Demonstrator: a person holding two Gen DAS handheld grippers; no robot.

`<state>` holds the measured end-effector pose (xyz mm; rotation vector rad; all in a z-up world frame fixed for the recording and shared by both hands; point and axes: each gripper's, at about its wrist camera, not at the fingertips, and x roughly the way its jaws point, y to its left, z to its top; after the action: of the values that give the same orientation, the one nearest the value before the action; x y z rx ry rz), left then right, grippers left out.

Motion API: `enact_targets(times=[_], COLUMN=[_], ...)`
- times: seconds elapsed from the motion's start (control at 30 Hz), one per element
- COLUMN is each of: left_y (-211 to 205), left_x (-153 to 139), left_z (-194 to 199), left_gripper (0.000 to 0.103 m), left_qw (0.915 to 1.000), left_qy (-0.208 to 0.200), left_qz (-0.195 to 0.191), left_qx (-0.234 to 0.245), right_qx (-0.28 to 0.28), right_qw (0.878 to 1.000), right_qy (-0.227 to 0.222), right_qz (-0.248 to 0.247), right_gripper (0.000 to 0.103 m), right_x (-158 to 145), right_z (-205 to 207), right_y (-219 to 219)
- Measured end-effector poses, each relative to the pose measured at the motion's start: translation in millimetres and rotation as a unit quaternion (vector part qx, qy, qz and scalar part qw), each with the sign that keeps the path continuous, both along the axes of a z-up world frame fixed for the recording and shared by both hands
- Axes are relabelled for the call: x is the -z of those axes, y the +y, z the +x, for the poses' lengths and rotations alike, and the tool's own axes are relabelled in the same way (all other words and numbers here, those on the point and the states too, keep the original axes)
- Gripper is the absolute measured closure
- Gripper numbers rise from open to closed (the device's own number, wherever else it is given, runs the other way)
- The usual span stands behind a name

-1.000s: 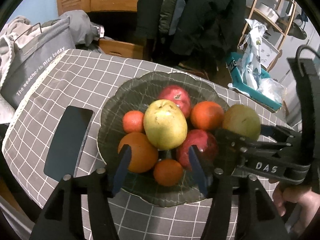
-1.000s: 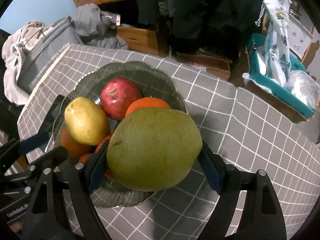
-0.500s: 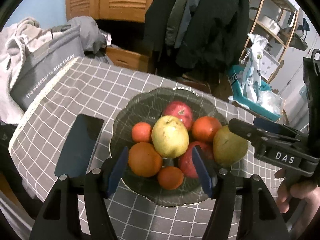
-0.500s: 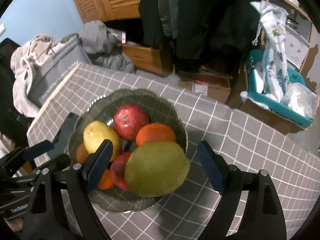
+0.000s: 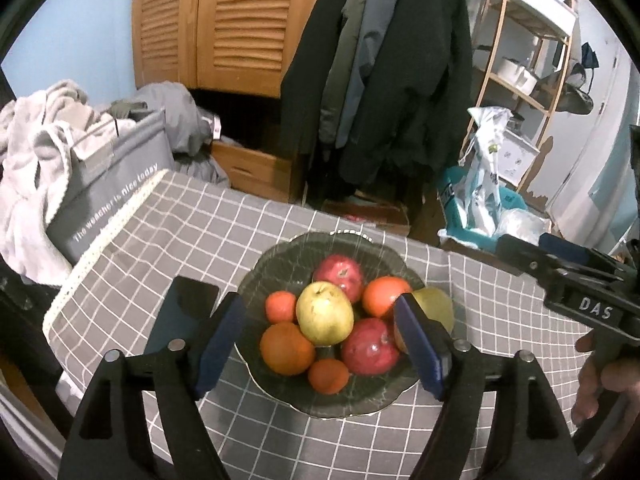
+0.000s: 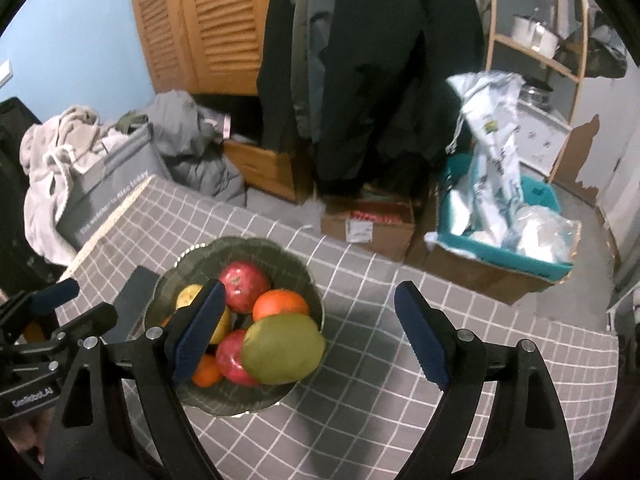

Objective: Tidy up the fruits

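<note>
A lived-in home. Dark coats (image 5: 384, 80) hang by louvered wooden doors (image 5: 224, 20). A laundry pile (image 6: 60, 148) sits beyond the checked tabletop (image 5: 192, 232).

I see the bowl (image 5: 280, 260) sitting on the desk (image 5: 180, 224), with the phone (image 5: 180, 312) lying just left of it. In the bowl, 1 pear (image 5: 325, 313) rests at the middle and another pear (image 6: 283, 349) at the right edge. Behind the desk, a bag (image 5: 108, 200) stands to the left and a box (image 6: 500, 256) on the floor to the right.

Fruit-filled bowl (image 5: 276, 264) between spread fingers (image 5: 218, 342)
</note>
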<state>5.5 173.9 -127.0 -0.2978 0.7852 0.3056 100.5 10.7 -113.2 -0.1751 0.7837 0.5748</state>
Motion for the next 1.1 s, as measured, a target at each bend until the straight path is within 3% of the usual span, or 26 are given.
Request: enact_targets(times=[0.5, 0.73, 1.1], left_y=[-16, -24, -32], left_x=[-57, -85, -109], left_z=[-20, -32, -43], left_gripper=[0.016, 0.004, 0.001], left_qw=[0.9983, 0.9956, 0.9925], left_qy=[-0.049, -0.078, -0.107], left_qz=[0.029, 0.051, 0.057], left_qx=[0.009, 0.01, 0.015], right_qx=[0.02, 0.025, 0.032], right_qw=[0.997, 0.995, 0.992], right_qy=[-0.067, -0.095, -0.12], right_qz=[0.016, 0.028, 0.036], right_gripper=[0.017, 0.016, 0.016], right_x=[-62, -85, -106], right_z=[-39, -58, -79], right_y=[-33, -50, -69])
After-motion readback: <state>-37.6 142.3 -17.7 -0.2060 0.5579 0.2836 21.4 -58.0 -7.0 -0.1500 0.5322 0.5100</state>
